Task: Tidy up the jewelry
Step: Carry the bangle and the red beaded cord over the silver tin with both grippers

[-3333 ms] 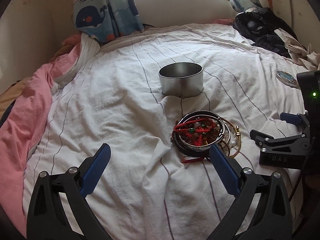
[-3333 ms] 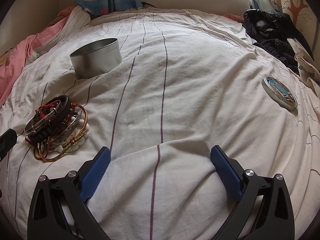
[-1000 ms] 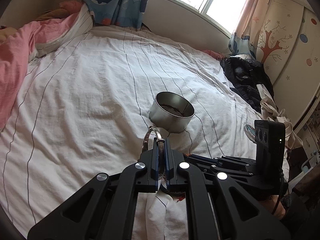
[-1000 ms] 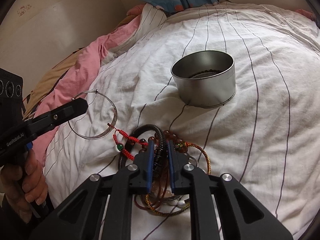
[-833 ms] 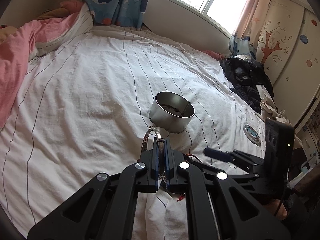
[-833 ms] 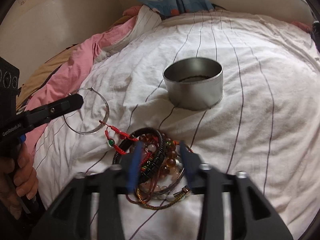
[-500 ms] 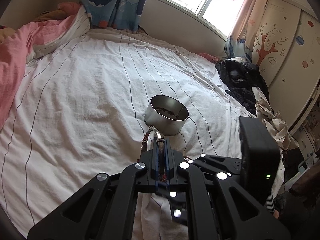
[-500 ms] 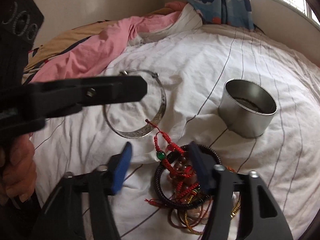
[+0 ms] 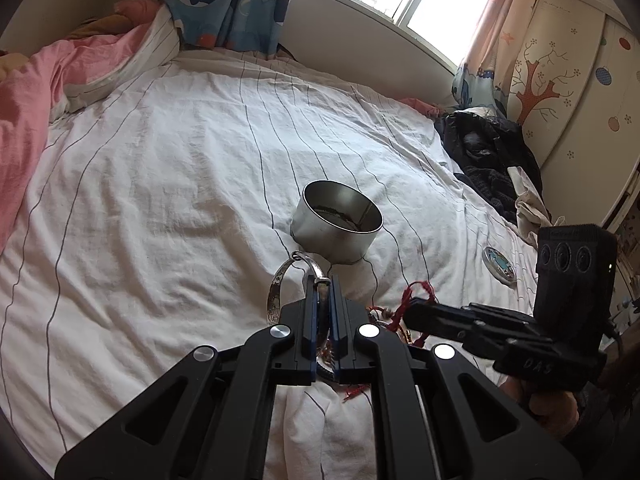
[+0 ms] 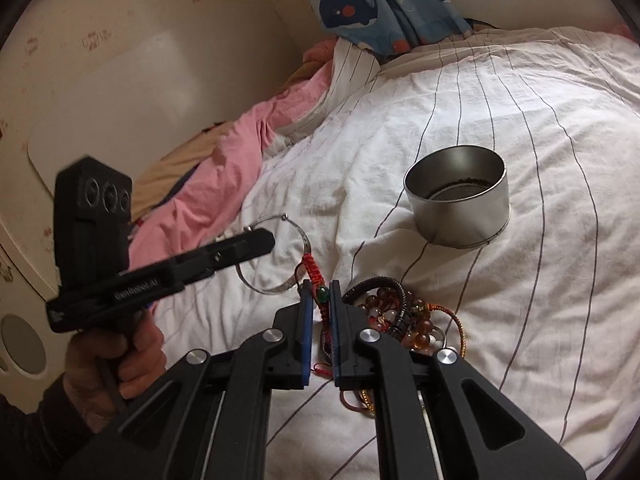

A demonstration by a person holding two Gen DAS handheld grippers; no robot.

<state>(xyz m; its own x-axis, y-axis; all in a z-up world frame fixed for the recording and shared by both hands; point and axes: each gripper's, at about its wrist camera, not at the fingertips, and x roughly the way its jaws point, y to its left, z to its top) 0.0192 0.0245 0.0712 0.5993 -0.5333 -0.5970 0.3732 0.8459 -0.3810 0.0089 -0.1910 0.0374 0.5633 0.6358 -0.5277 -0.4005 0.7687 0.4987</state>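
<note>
left gripper (image 9: 324, 280) clamps silver bangle (image 9: 277, 286), frame centre | right gripper (image 10: 320, 286) pinches red cord bracelet (image 10: 314, 266) | jewelry pile (image 10: 404, 314) lower centre | round tin (image 10: 458, 196) on striped sheet (image 9: 160, 200) | whale curtain (image 9: 224, 0) top

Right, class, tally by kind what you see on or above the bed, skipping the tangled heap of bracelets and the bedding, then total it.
Grippers: 2, left gripper and right gripper
Metal tin: 1
Patterned disc: 1
Silver bangle: 1
Red cord bracelet: 1
Total: 6
</note>
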